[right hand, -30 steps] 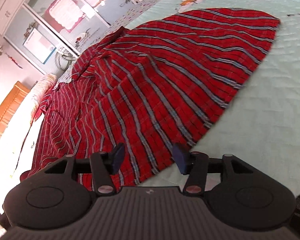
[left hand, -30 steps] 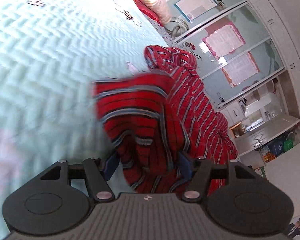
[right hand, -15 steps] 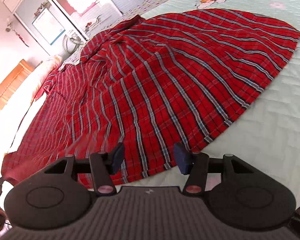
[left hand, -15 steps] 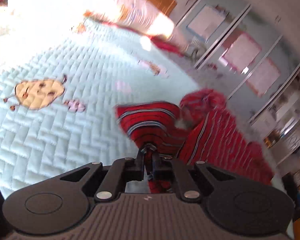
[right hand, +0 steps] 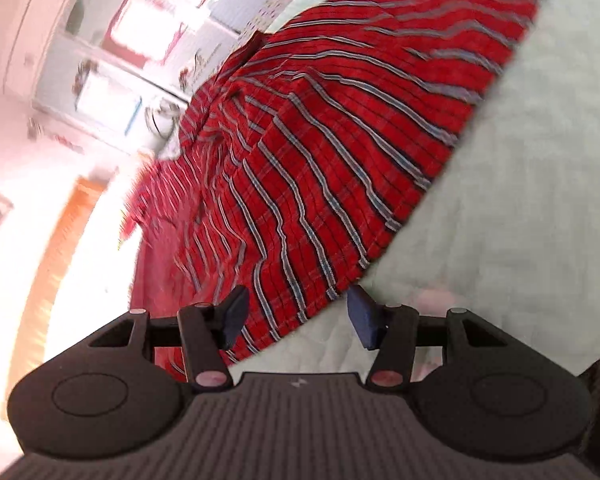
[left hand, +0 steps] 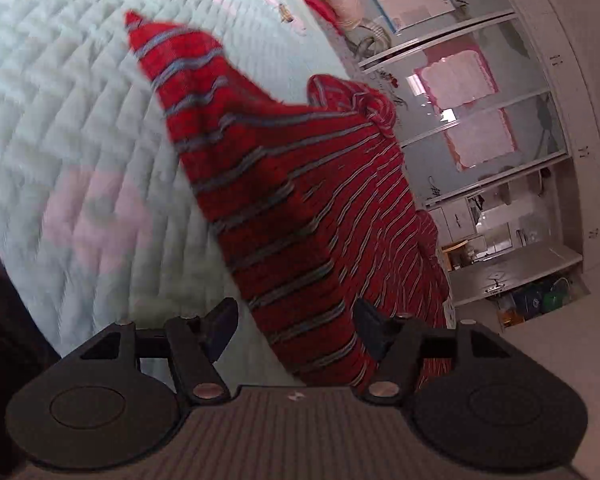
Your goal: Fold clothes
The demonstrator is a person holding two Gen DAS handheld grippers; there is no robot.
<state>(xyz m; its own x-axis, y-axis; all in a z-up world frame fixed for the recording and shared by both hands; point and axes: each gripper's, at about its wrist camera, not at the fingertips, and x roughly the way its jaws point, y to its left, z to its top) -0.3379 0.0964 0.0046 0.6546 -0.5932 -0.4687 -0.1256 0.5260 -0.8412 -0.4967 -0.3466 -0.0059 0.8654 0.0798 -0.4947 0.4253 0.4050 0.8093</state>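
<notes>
Left gripper [left hand: 292,326]: jaws wide, just been opening. Red cloth shows in the gap between the pads, but neither pad presses it, so nothing is held. Judged released.

Just past the left fingertips: shirt [left hand: 300,216], red with grey-blue stripes, lying on the quilt [left hand: 60,120]. From this gripper it runs away and up-frame; a folded flap ends in a point at the far left, the bunched collar end lies farther off toward the cabinets [left hand: 500,120]. The long axis runs roughly along the gripper's line of sight, leaning left.

Right gripper [right hand: 296,316]: jaws wide, empty. The shirt's hem [right hand: 320,292] crosses diagonally right at its fingertips; the left pad overlaps the cloth, the right pad sits over bare quilt. The cloth spreads up and away to the left from there, and its far corner reaches the upper right.

Both views are motion-blurred, so fine creases are unreadable.

Judgement: both grippers are right at the cloth. The right one sits square on an open hem edge and looks better placed for the next pinch; the left has cloth already lined up between its pads. The next fold likely carries the near edge toward the collar end. Risk: catching only one layer.
</notes>
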